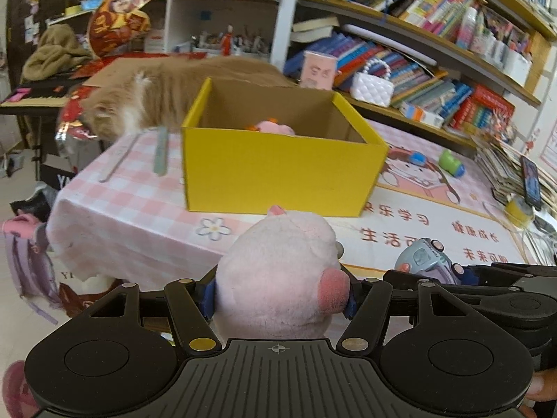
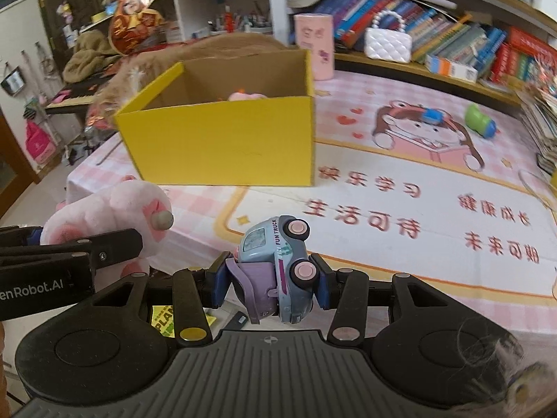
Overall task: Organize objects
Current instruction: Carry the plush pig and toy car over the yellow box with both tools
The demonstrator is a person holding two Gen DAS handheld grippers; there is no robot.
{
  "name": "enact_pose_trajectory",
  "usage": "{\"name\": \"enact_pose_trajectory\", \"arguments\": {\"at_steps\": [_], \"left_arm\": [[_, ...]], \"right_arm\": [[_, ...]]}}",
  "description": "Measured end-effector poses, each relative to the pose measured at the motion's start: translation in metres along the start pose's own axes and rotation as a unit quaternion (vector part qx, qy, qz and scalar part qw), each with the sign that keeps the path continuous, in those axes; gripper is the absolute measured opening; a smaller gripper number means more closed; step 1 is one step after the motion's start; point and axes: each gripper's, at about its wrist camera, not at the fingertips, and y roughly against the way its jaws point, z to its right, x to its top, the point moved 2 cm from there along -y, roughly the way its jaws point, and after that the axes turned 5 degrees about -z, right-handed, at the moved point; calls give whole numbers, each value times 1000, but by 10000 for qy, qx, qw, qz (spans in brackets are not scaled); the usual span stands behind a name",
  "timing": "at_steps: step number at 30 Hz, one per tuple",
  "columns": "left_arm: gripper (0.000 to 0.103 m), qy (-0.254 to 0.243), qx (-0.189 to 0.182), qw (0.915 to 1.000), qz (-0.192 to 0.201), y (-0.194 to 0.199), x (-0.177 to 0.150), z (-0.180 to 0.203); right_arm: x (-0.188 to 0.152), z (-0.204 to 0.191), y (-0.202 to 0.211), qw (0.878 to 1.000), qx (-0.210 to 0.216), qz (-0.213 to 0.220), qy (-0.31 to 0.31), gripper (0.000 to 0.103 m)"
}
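My left gripper (image 1: 280, 296) is shut on a pink plush pig (image 1: 278, 271), held at the table's near edge in front of the open yellow box (image 1: 278, 174). The pig also shows at the left of the right wrist view (image 2: 111, 216). My right gripper (image 2: 273, 284) is shut on a pale blue and purple toy truck (image 2: 278, 264), tipped on its side; it also shows in the left wrist view (image 1: 424, 256). The yellow box (image 2: 222, 142) holds another pink plush toy (image 1: 273, 127). A blue toy car (image 2: 431, 115) and a green toy (image 2: 480, 120) lie on the mat at far right.
An orange cat (image 1: 156, 97) lies behind the box at the table's far left. A white quilted purse (image 2: 388, 43) and pink canister (image 2: 313, 45) stand by the bookshelves (image 1: 435, 52). Stacked papers and a phone (image 1: 531, 179) sit at the right edge. A ruler (image 1: 160, 151) lies left of the box.
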Motion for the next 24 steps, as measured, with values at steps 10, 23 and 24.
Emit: {"name": "enact_pose_trajectory", "arguments": {"at_steps": [10, 23, 24], "left_arm": [[64, 138, 71, 9998, 94, 2, 4, -16], [64, 190, 114, 9990, 398, -1, 25, -11], [64, 186, 114, 9988, 430, 0, 28, -11]], "right_arm": [[9, -23, -3, 9995, 69, 56, 308, 44], [30, -18, -13, 9989, 179, 93, 431, 44], [33, -18, -13, 9988, 198, 114, 434, 44]]}}
